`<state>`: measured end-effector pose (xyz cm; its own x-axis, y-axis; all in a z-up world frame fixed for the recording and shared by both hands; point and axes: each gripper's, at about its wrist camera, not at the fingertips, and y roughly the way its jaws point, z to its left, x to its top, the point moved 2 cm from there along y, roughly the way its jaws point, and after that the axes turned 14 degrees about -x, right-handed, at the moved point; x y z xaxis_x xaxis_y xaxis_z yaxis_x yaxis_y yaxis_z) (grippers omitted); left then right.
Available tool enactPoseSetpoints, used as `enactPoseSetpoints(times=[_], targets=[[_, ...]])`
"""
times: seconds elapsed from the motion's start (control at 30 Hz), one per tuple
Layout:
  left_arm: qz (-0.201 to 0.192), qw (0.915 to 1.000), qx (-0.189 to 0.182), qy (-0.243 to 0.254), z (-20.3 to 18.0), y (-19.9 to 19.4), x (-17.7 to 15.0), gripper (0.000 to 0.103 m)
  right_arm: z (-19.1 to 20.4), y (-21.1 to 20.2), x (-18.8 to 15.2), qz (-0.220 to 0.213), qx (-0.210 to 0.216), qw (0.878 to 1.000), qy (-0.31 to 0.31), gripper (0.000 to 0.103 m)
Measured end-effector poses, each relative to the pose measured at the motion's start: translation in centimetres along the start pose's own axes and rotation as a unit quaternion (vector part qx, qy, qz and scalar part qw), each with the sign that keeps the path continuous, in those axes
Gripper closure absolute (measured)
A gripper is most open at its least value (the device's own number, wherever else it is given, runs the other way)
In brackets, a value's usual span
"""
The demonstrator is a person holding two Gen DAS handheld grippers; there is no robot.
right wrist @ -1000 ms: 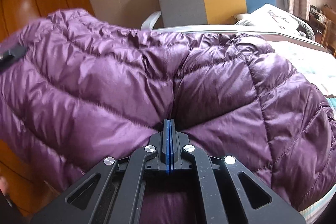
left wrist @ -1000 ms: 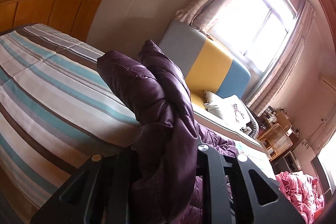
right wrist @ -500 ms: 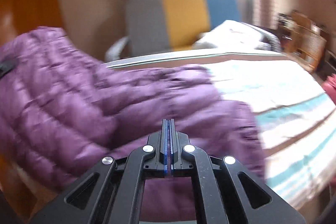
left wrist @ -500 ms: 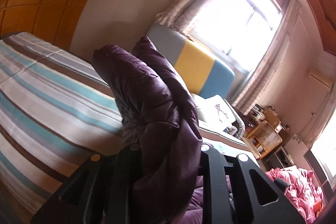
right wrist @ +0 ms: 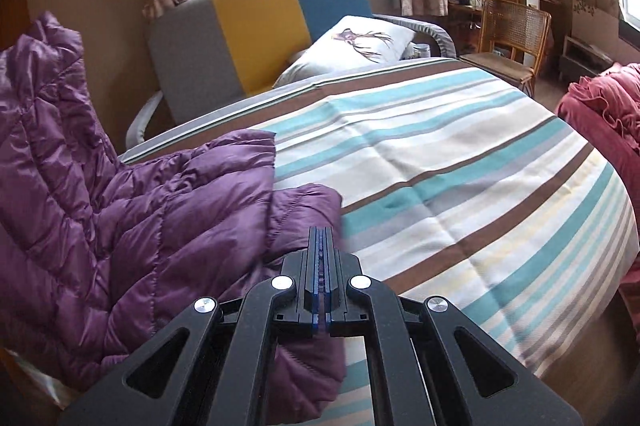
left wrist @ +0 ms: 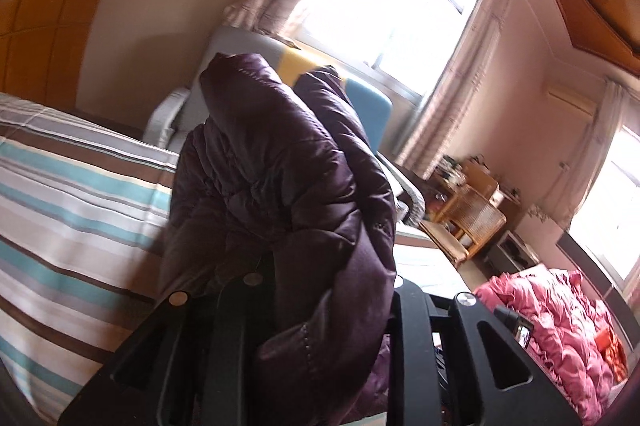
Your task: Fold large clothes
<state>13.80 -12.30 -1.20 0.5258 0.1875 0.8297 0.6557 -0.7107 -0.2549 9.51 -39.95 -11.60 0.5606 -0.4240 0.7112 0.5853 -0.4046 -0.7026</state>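
Progress: early, no finished fold visible | purple quilted down jacket point(right wrist: 132, 226): half lifted, half crumpled on striped bed point(right wrist: 460, 178) | left tool point(left wrist: 320, 290): clamped on bunched jacket, raised | right tool point(right wrist: 320, 250): jaws together, whether pinching hem unclear | left: spread, fold.

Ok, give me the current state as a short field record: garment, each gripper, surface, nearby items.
garment: purple puffer jacket, partly lying on the bed, one part raised at the left
left gripper: shut on a thick bunch of the jacket, held up
right gripper: jaws closed at the jacket's edge; whether fabric is pinched cannot be told
surface: striped bedsheet
nearby: grey-yellow-blue chair, white pillow, pink quilt, rattan chair
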Motion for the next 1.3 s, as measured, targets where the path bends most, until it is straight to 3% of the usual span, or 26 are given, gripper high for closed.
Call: enactPoseSetpoints(times=[0.3,0.6,0.67,0.73,0.77,0.8,0.83,0.93,1.03,1.2,1.27,1.3], targets=[[0.060,0.9976,-0.026,0.021,-2.4,4.2,-2.7,0.081,-3.0,0.7,0.4,0.012,-0.005,0.999,0.038,0.102],[0.149,0.9867,-0.024,0.061,-3.8,10.0,-7.5,0.079,-5.8,1.1,0.9,0.020,-0.006,0.997,0.069,0.102],[0.162,0.9836,-0.020,0.076,-4.1,10.9,-8.5,0.076,-6.0,1.0,1.0,0.019,-0.003,0.997,0.073,0.102],[0.171,0.9809,-0.028,0.088,-4.6,11.2,-8.9,0.060,-6.2,1.0,1.1,0.018,-0.003,0.997,0.074,0.102],[0.171,0.9801,-0.044,0.091,-4.9,11.0,-9.0,0.050,-6.2,1.0,1.1,0.017,-0.001,0.997,0.075,0.102],[0.170,0.9791,-0.069,0.089,-5.3,10.7,-8.9,0.030,-6.2,1.0,1.2,0.018,-0.001,0.997,0.076,0.102],[0.167,0.9773,-0.098,0.086,-5.8,10.2,-8.7,0.023,-6.2,1.0,1.2,0.019,0.001,0.997,0.077,0.102],[0.151,0.9759,-0.128,0.091,-6.7,8.3,-7.5,0.023,-6.2,1.0,1.2,0.020,0.003,0.997,0.077,0.102],[0.117,0.9808,-0.144,0.062,-5.6,5.6,-5.4,0.022,-6.1,0.7,1.3,0.019,0.010,0.997,0.076,0.102],[0.027,0.9948,-0.098,-0.009,0.5,0.7,-1.6,0.021,-5.3,-0.6,2.0,0.006,0.031,0.997,0.071,0.102],[-0.005,0.9985,-0.043,-0.033,4.3,-1.0,-0.8,0.022,-4.6,-1.4,2.4,-0.002,0.048,0.996,0.070,0.102],[-0.007,0.9987,-0.015,-0.049,6.2,-1.4,-0.7,0.030,-4.2,-1.9,2.6,-0.007,0.057,0.996,0.068,0.102]])
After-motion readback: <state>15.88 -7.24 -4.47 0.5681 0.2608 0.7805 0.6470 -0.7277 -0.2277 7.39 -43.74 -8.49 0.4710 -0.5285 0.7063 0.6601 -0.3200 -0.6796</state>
